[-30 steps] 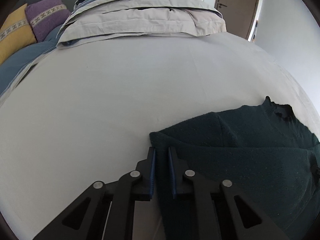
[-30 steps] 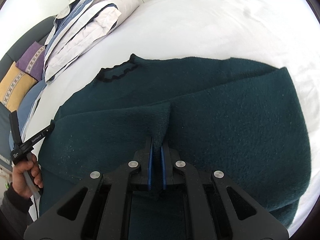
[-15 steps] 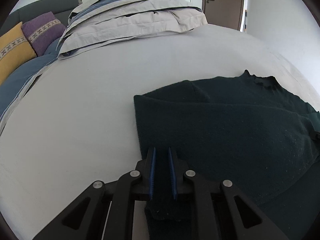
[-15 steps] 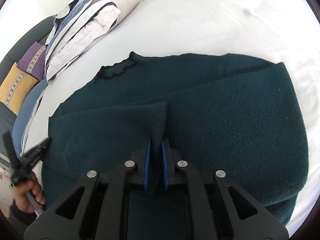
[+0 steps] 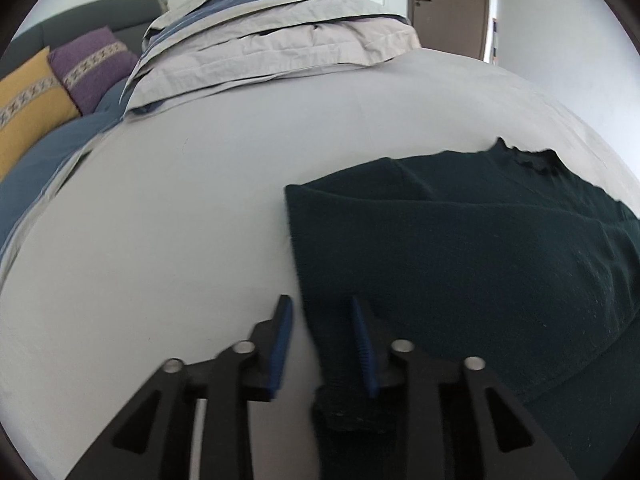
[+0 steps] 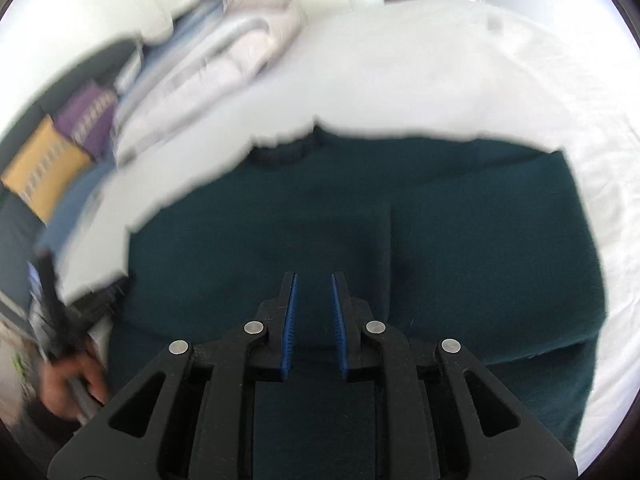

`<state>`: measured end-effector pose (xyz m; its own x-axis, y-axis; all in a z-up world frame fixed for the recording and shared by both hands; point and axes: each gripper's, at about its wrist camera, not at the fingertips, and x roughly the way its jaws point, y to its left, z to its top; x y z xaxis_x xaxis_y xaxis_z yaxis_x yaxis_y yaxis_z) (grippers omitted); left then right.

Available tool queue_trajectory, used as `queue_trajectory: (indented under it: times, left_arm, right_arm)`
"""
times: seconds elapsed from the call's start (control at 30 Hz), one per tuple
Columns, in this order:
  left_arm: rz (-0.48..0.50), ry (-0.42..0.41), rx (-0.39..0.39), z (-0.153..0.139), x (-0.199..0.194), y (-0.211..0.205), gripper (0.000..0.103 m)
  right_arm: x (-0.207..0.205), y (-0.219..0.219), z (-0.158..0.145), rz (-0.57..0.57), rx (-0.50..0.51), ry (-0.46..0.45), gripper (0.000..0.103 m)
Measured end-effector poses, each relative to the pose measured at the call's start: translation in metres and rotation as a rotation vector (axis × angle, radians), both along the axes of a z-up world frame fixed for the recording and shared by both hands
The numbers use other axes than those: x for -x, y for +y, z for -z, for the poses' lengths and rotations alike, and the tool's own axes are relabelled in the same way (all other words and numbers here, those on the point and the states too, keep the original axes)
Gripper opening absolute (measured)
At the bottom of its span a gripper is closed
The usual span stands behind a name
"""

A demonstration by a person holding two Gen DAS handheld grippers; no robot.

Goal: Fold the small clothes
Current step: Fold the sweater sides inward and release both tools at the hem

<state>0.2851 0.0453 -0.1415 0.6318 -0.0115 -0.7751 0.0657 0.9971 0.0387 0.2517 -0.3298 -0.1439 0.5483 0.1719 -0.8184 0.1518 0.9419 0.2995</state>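
A white bed sheet (image 5: 180,208) covers the bed, with a folded grey and blue duvet (image 5: 272,40) piled at its far end. Left of it lie a purple cushion (image 5: 94,66) and a yellow cushion (image 5: 28,100); a brown door (image 5: 448,4) stands behind

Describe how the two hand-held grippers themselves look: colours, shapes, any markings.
Both look alike. The left hand-held gripper and right hand-held gripper have matte black angular linkage arms with triangular cutouts, joined by round silver pins. Each finger carries a blue ridged pad. No cables or readable markings show. In the right view, a bare hand grips the left one's handle.
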Motion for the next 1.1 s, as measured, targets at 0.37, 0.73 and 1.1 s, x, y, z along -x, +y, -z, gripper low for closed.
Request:
queue_trajectory:
  times: [0.37,0.73,1.1]
  left_arm:
    - [-0.008,-0.018,0.132,-0.039,0.076,0.038,0.051]
    - [0.086,0.154,0.347,-0.033,0.223,0.058,0.054]
    - [0.105,0.304,0.521,-0.007,0.290,0.071,0.054]
  right_arm:
    - [0.104,-0.023,-0.055,0.142,-0.032,-0.189,0.064]
    - [0.291,-0.025,-0.062,0.118,-0.086,-0.204,0.065]
    - [0.388,-0.050,-0.019,0.164,-0.201,-0.139,0.065]
